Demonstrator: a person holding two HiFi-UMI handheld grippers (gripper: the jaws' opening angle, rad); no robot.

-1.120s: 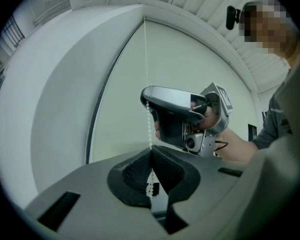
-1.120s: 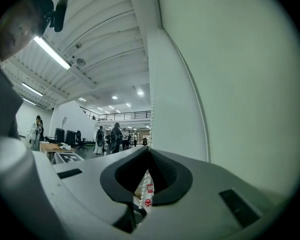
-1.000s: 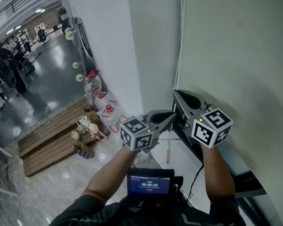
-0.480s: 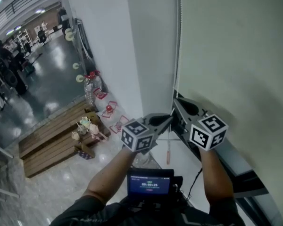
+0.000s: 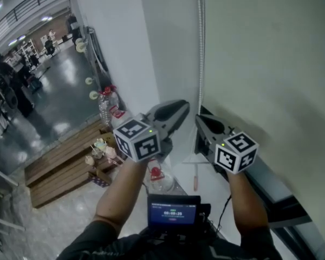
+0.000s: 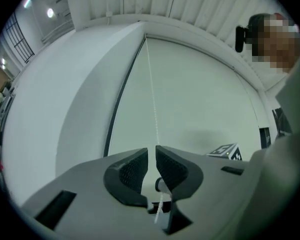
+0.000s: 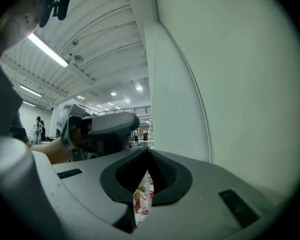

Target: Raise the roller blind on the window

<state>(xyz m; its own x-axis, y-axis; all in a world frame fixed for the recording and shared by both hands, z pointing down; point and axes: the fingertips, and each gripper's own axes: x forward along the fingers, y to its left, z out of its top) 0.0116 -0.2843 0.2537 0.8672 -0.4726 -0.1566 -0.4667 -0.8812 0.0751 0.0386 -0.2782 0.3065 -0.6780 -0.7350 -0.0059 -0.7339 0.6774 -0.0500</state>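
Left gripper (image 6: pixel 151 151) just opened, bead chain (image 6: pixel 151 94) loose between jaws; right gripper (image 7: pixel 149 151) pressed together; blind (image 5: pixel 271 47) pale.

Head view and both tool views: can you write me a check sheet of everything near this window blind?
Surface: white ledge under the blind.
Job's things: roller blind hangs down; bead chain runs along its left edge.
Clutter: red-capped bottle and small toys on wooden planks below.
Tools: left tool has just been opening, chain between its pads, not pinched; right tool shut, nothing seen in it.
Cables: thin black cable beside the chest screen.
Surroundings: white wall, shiny hall floor, people far off.
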